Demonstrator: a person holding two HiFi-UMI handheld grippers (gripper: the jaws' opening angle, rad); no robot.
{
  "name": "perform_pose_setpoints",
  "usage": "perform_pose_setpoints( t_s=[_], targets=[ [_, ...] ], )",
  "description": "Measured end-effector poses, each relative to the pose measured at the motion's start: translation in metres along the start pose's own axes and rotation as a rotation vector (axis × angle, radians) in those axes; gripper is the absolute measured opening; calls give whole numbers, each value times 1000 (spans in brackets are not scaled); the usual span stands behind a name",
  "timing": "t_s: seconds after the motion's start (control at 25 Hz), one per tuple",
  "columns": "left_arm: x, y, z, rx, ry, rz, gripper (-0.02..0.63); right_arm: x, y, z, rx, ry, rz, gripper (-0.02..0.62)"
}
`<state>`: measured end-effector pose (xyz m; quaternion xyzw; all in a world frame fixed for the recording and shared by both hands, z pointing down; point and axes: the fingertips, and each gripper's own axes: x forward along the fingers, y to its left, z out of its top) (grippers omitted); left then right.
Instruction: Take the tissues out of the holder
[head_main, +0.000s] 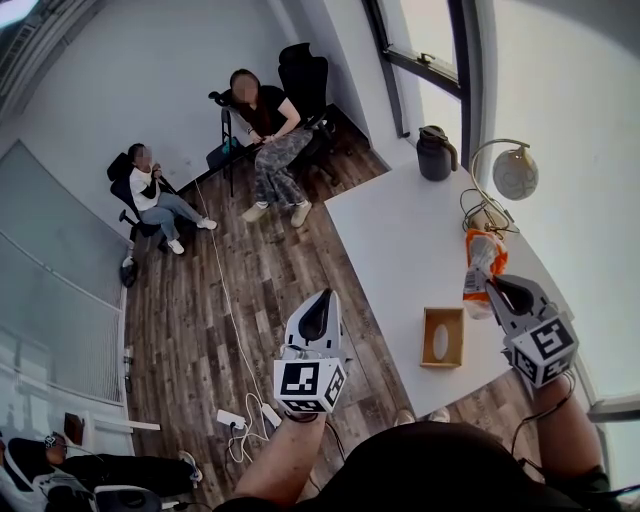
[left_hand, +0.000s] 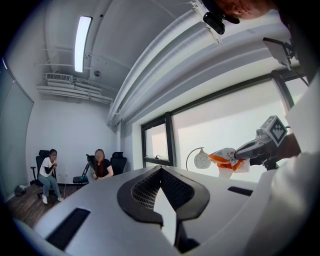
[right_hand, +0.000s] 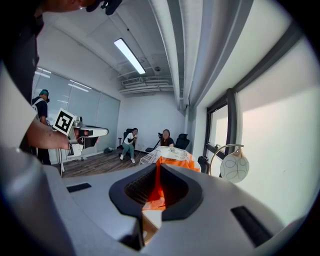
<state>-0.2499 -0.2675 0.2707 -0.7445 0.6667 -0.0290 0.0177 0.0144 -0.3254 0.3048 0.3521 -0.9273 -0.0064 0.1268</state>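
Both tongs are closed. The right tongs (right_hand: 158, 170) pinch the orange-and-white tissue pack (head_main: 482, 258) in the air above the worktop (head_main: 400, 240), clear of the wooden holder (head_main: 442, 337); the left tongs (left_hand: 161, 171) hold nothing.

Left hand-held gripper (head_main: 318, 308) — held level, out from the bare left forearm (head_main: 282, 462); jaws together, nothing between them. Right hand-held gripper (head_main: 494, 284) — tipped slightly downward, jaws clamped on an orange-and-white tissue pack (head_main: 481, 258).
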Motion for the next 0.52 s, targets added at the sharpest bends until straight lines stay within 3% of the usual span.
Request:
perform_pose_setpoints(
  t_s=[0.52],
  targets=[
    [4, -7, 4, 12, 1, -14, 5, 5, -1, 2, 15, -13, 5, 25]
  ],
)
